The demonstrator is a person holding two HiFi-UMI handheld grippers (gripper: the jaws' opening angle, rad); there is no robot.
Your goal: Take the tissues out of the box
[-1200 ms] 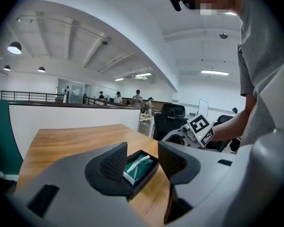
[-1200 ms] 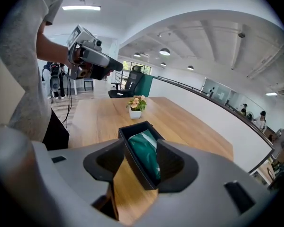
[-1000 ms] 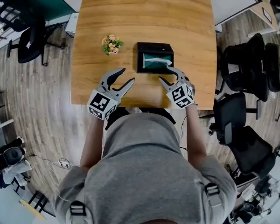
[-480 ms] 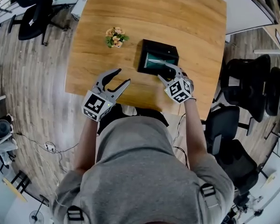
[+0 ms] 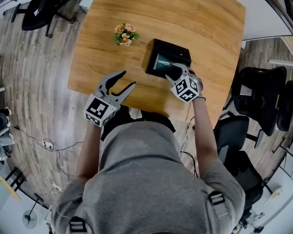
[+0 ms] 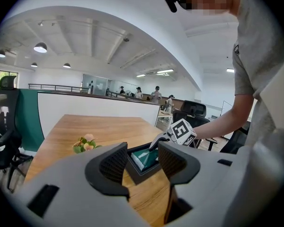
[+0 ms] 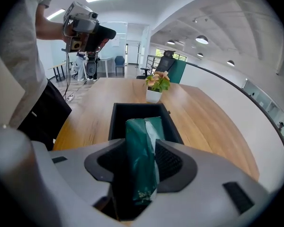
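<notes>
The left gripper (image 5: 129, 79) hangs to the left of the box (image 5: 176, 51) and nearer the person, well apart from it, over the wooden table (image 5: 200, 23); its jaws stand apart with nothing between them, so it has no part in the work yet. A small pot of flowers (image 5: 126, 34) stands further left of the box and beyond it, out of the way. The black box itself sits open-topped, and the green tissue pack (image 7: 141, 160) is still inside it, its near end reaching up toward the box's near wall. The right gripper (image 5: 177, 71) is dipped into that near end; its jaws have just been closing and now appear to pinch the pack from both sides. As I judge it, the grasp is made or nearly so, but the lift is not: the pack has yet to be raised clear of the box walls and set down outside.
</notes>
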